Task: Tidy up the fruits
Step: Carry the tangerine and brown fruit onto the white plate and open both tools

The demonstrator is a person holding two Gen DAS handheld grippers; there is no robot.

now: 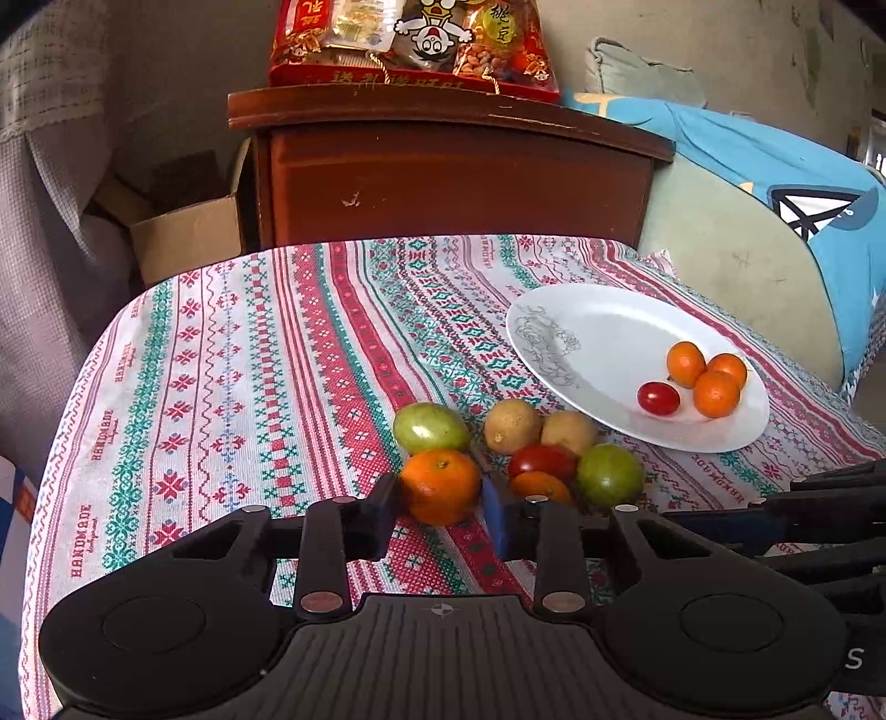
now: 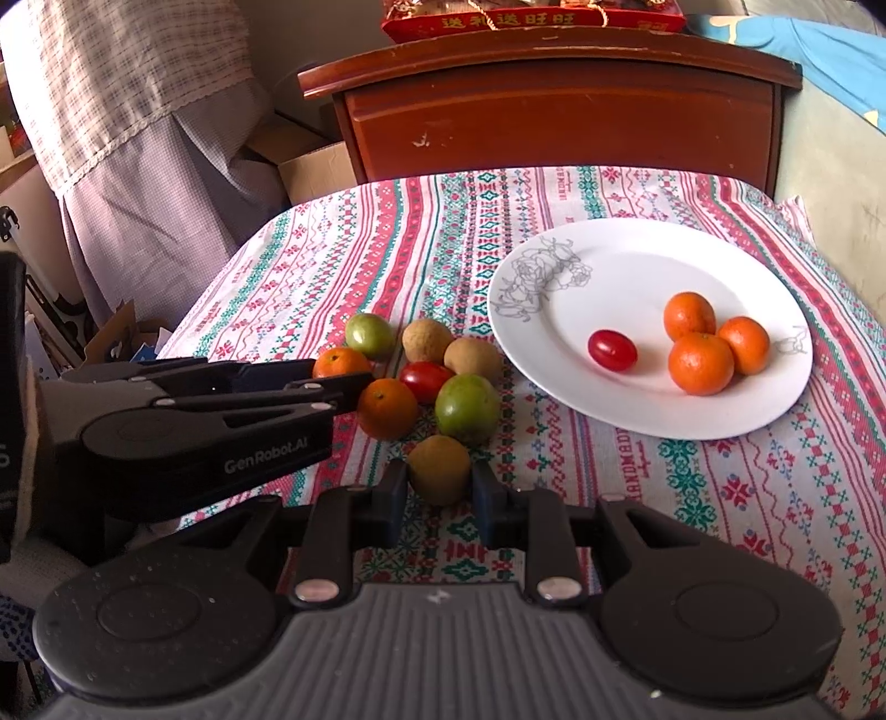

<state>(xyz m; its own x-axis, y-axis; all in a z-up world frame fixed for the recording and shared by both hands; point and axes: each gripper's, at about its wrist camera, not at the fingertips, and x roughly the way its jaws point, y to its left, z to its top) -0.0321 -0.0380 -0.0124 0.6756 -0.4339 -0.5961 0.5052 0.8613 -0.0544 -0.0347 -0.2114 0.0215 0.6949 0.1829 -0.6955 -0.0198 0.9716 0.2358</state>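
Note:
A white plate (image 1: pixel 598 332) (image 2: pixel 626 266) on the patterned cloth holds three small oranges (image 2: pixel 700 363) and a red cherry tomato (image 2: pixel 612 350). Loose fruit lies in a cluster left of the plate. My left gripper (image 1: pixel 440 507) has its fingers on both sides of an orange (image 1: pixel 440 486) on the cloth, touching it. My right gripper (image 2: pixel 439 498) has its fingers on both sides of a brown longan-like fruit (image 2: pixel 439 469). The cluster also holds green fruits (image 2: pixel 468 407), a second orange (image 2: pixel 386 409), a red tomato (image 2: pixel 425 381) and two more brown fruits (image 2: pixel 426 339).
A dark wooden cabinet (image 1: pixel 454 171) stands behind the table with a red snack pack (image 1: pixel 415 44) on top. A cardboard box (image 1: pixel 183 232) sits at the back left. A blue and green cushion (image 1: pixel 775 232) lies at the right. The left gripper's body (image 2: pixel 188 421) shows in the right wrist view.

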